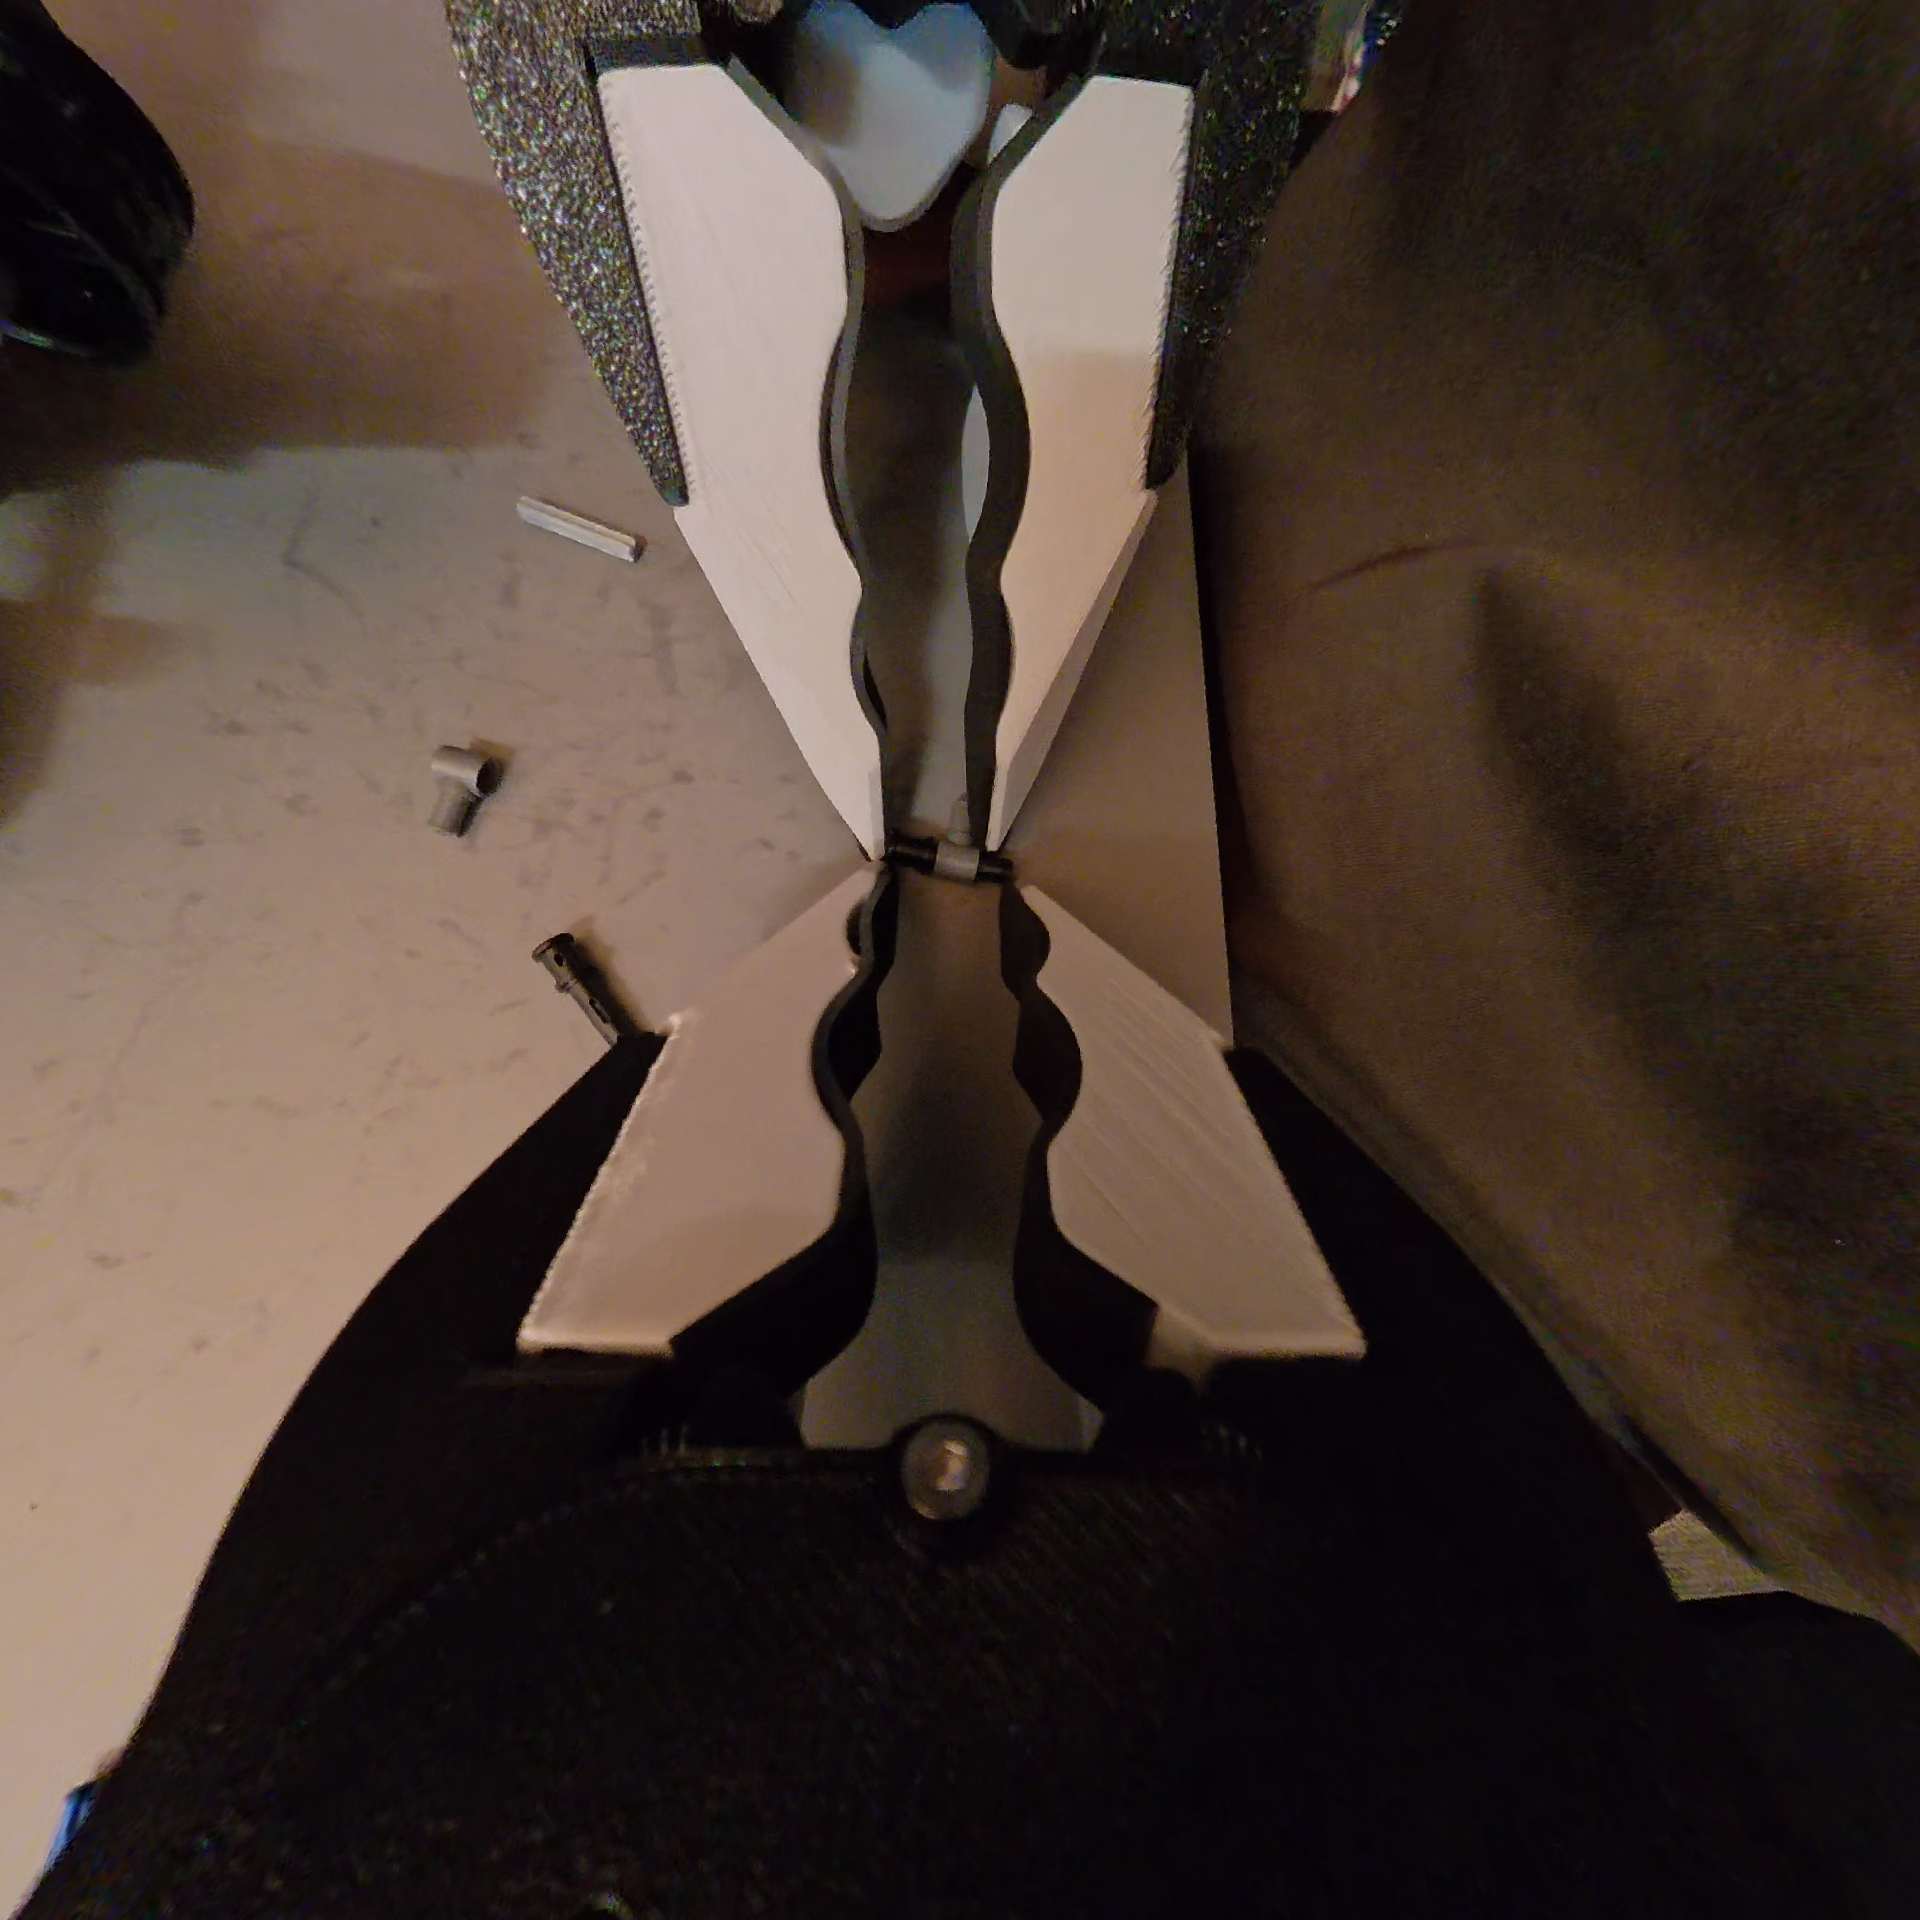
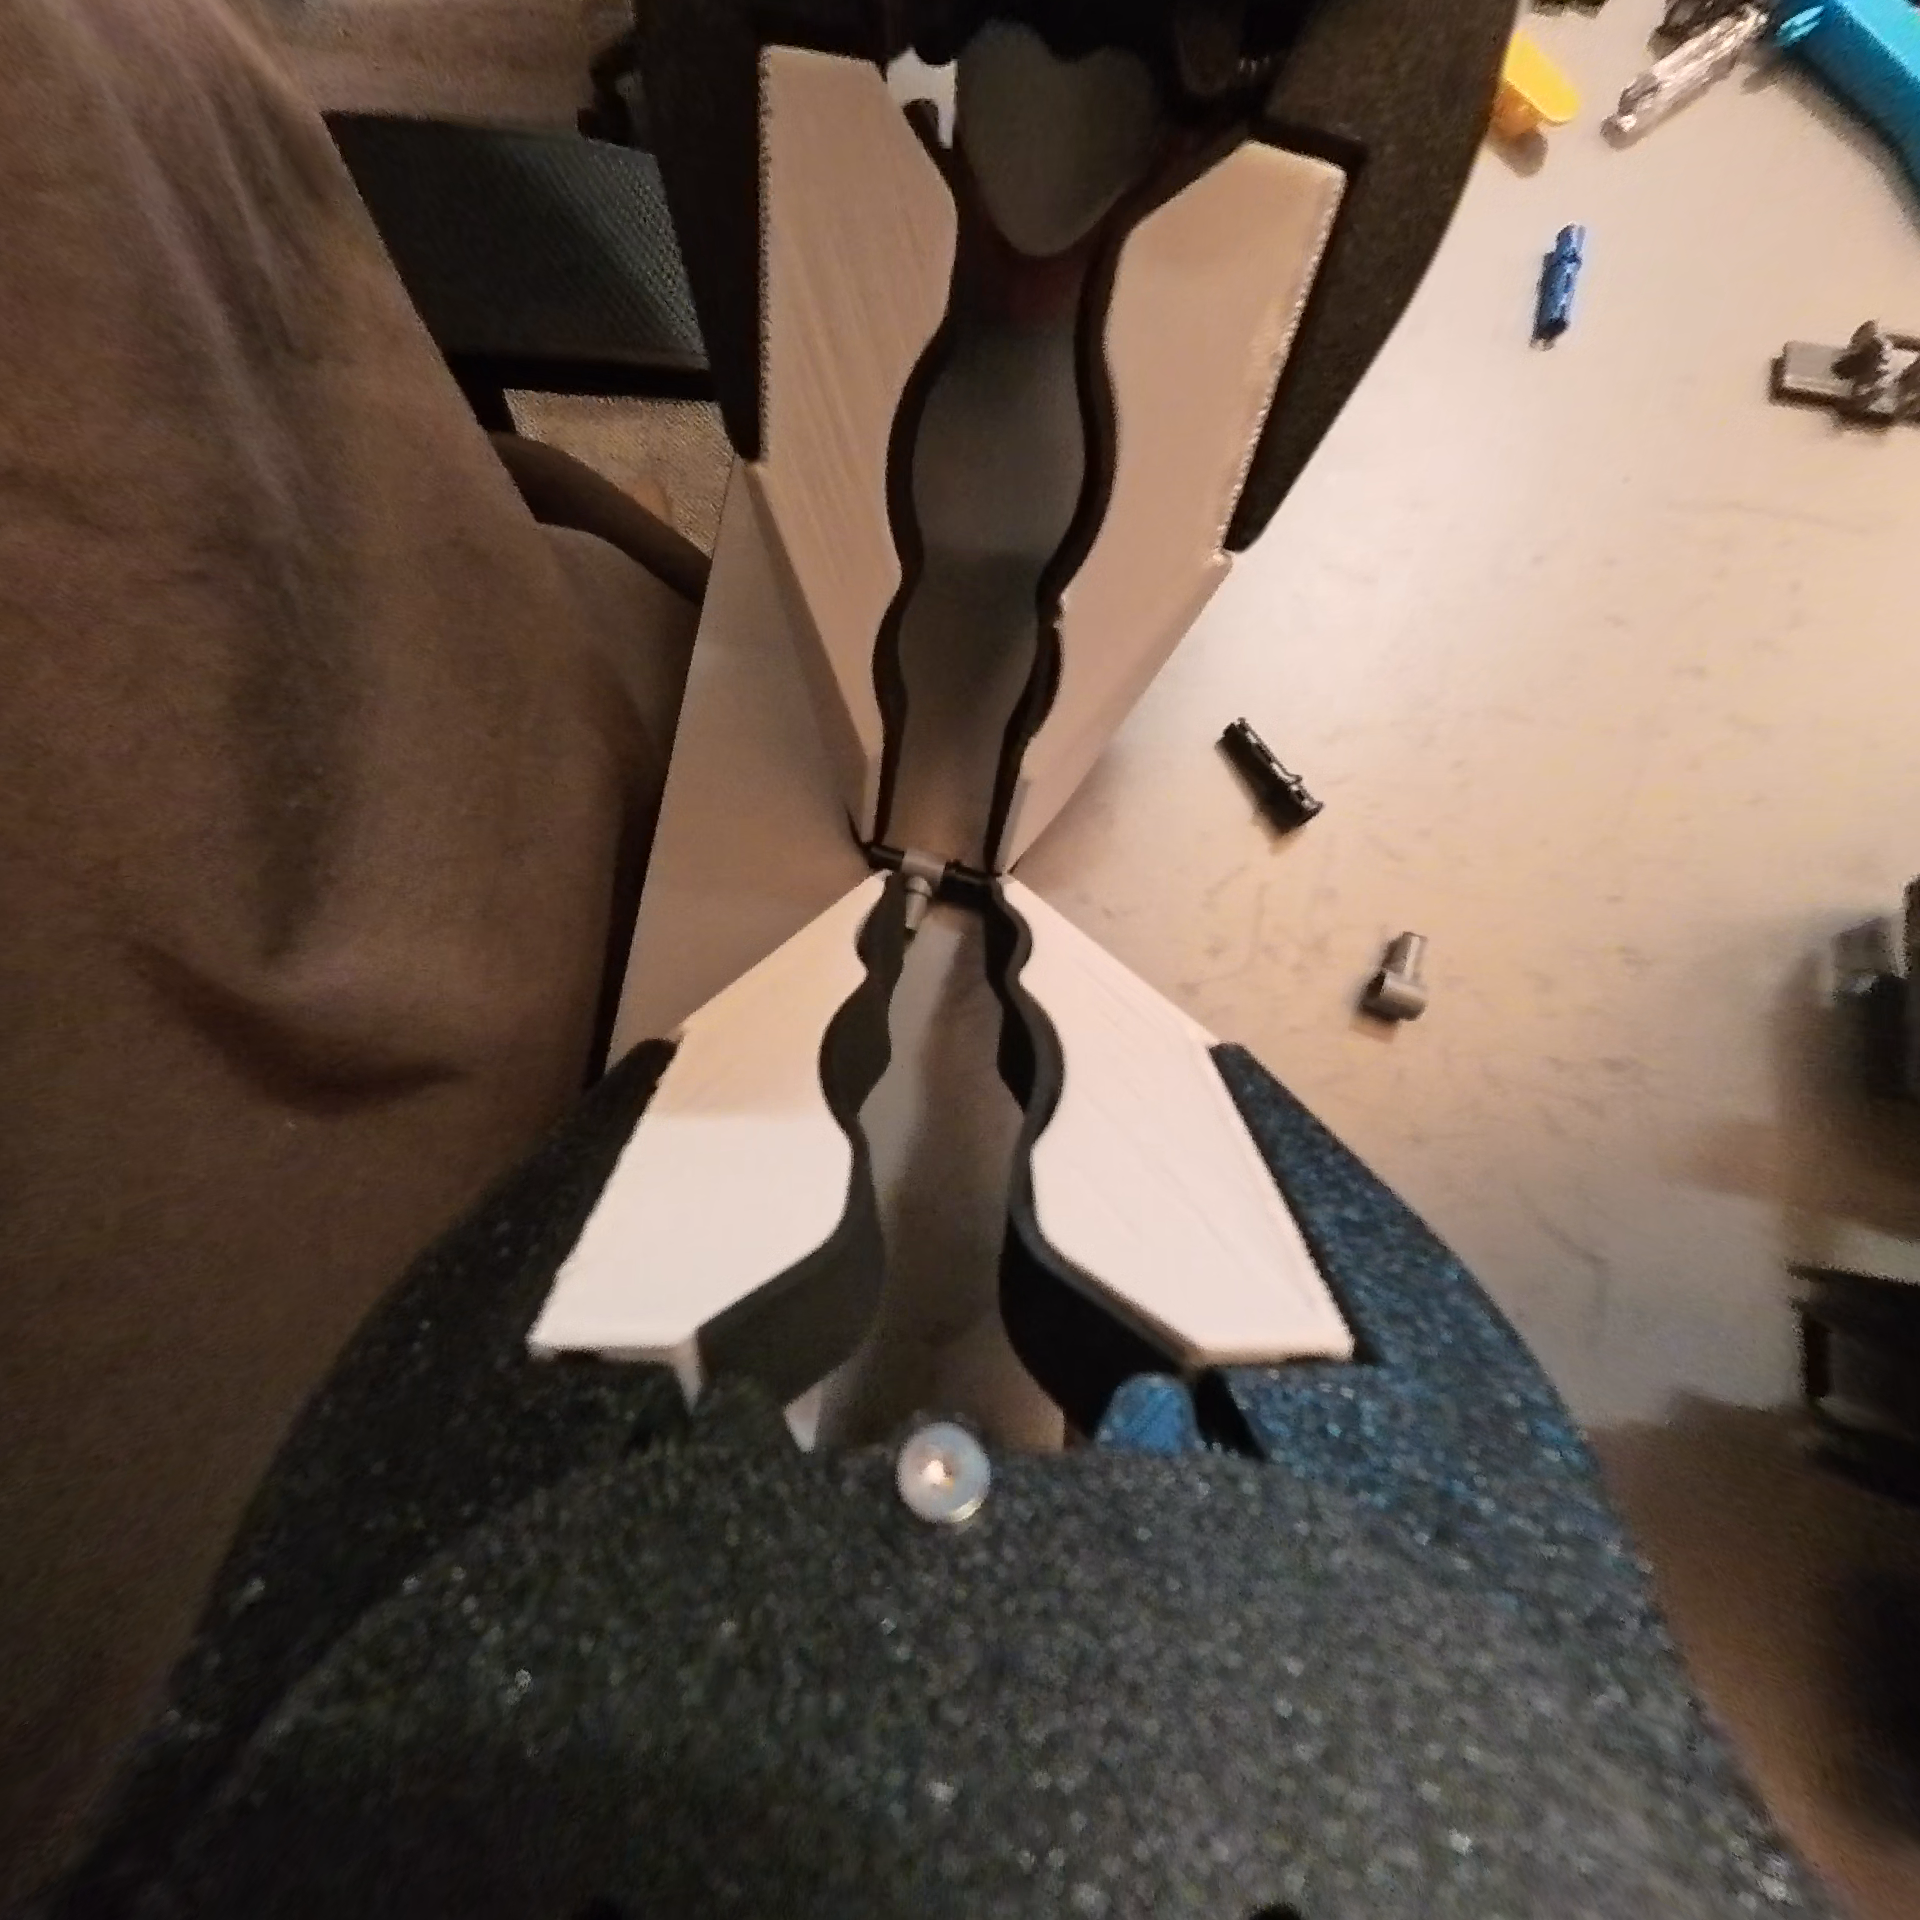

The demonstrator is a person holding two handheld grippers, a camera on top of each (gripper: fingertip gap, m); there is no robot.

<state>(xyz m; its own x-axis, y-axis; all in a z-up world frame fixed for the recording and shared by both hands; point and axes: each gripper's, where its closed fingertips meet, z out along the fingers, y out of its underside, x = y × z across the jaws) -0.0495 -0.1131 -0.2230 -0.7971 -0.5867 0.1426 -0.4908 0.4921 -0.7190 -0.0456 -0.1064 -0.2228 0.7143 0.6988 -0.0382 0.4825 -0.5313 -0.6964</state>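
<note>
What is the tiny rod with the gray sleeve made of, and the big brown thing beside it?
The small black rod looks like dark metal, matte and ridged; its gray sleeve has a dull metal sheen, though plastic is possible. Both the left gripper and the right gripper pinch it. The brown cloth looks like soft fabric: it folds and creases.

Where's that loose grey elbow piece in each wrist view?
Left wrist view: the grey elbow piece lies on the table, left of centre.
Right wrist view: it lies right of centre, on the same table.
Shared landmark: the black pin with grey sleeve, dead centre where the left gripper and right gripper meet.
</note>
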